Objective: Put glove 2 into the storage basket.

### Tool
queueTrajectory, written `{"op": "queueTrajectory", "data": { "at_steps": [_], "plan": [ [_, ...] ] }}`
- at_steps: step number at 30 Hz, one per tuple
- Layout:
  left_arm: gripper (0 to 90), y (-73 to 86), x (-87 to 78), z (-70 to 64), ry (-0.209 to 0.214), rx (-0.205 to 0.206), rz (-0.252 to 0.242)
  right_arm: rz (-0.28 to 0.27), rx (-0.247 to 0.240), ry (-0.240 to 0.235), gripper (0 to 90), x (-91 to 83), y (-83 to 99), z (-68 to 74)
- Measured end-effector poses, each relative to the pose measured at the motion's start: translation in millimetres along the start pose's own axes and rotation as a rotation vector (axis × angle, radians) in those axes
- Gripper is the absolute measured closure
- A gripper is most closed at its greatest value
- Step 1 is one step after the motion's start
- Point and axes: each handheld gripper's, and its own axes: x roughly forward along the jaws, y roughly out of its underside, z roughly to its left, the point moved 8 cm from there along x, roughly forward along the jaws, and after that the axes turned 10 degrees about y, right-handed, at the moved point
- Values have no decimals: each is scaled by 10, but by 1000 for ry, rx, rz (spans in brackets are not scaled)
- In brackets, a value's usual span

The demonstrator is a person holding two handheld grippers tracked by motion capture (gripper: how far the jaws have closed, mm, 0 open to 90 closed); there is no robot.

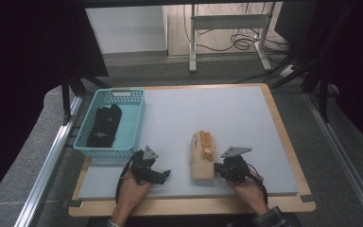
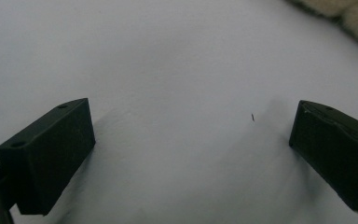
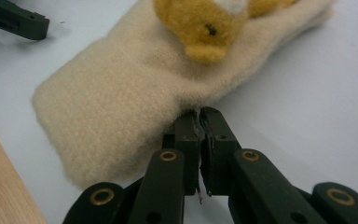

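— Two grippers: what are they doing?
— Right gripper (image 3: 199, 114) is pinching the glove's (image 1: 202, 158) edge at the mat's (image 1: 179, 118) front; left gripper (image 1: 157, 174) is spread wide over bare mat.

We see the grey table (image 1: 217, 113) evenly lit from overhead, while heavy darkness swallows the high view's corners at 10 and 2 o'clock. In the left gripper view, soft shadows fall toward 6 o'clock and the picture is slightly hazy. In the right gripper view, the cream glove (image 3: 121, 102) is sharp at centre, blurring toward 12 o'clock; no glare anywhere.
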Motion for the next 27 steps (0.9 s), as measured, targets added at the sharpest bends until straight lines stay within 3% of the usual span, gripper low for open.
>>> {"op": "queueTrajectory", "data": {
  "at_steps": [6, 22, 27],
  "plan": [
    [3, 0, -1, 1, -1, 0, 0, 1, -28, -20, 831, 88, -60, 133],
    [30, 24, -41, 2, -3, -16, -5, -13, -39, -47, 795, 291, -222, 346],
    [25, 81, -91, 6, -3, 2, 3, -21, -36, -58, 789, 344, -269, 395]
  ]
}}
